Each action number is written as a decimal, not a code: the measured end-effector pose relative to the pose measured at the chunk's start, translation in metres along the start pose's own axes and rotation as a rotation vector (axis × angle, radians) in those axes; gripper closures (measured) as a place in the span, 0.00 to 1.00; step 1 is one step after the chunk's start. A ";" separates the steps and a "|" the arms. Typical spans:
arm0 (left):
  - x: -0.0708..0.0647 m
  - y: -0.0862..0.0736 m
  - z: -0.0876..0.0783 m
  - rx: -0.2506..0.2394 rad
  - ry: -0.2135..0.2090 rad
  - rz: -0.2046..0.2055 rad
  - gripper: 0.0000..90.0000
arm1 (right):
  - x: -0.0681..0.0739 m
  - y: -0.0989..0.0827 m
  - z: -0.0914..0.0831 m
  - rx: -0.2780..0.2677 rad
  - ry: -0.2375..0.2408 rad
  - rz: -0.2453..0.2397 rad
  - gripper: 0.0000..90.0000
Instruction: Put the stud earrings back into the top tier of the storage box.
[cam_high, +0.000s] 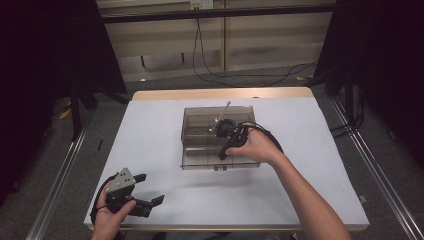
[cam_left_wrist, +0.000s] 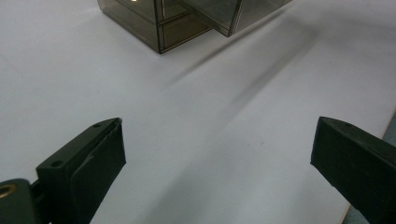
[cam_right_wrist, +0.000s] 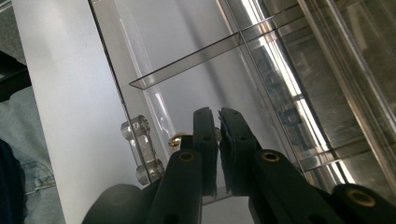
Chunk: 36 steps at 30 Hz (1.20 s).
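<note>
I see my right gripper (cam_right_wrist: 218, 116) closed inside the smoky transparent plastic box (cam_high: 200, 125) at the middle of the white table (cam_high: 150, 140), holding nothing visible. My left gripper (cam_high: 147, 189) rests wide open, empty, near the table's front edge.

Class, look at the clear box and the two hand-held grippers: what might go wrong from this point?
1. The right hand-held gripper, jaws shut inside the clear acrylic box near its handle, might scrape or shove a thin wall.
2. The left hand-held gripper hangs open, away from the box, so nothing steadies it on the smooth white table; it may slide.
</note>
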<state>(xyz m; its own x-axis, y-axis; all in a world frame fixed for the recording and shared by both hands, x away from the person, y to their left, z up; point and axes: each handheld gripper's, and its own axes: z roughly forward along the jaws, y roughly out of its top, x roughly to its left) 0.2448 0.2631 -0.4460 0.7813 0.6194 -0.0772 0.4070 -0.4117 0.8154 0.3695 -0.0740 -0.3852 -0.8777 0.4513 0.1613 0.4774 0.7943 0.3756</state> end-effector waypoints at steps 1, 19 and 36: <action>0.000 0.000 0.000 0.000 0.000 0.002 0.03 | 0.000 0.000 0.001 -0.001 -0.002 -0.006 0.95; 0.001 0.000 0.001 -0.002 0.004 -0.001 0.03 | 0.001 0.000 -0.005 -0.037 -0.024 -0.006 0.85; 0.000 0.000 0.001 0.000 0.002 -0.005 0.03 | 0.001 -0.028 -0.023 -0.258 0.006 0.046 0.73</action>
<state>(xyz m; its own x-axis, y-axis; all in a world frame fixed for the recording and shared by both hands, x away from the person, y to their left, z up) 0.2452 0.2626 -0.4468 0.7782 0.6228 -0.0804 0.4111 -0.4085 0.8150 0.3544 -0.1050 -0.3744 -0.8559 0.4813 0.1890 0.4912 0.6426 0.5881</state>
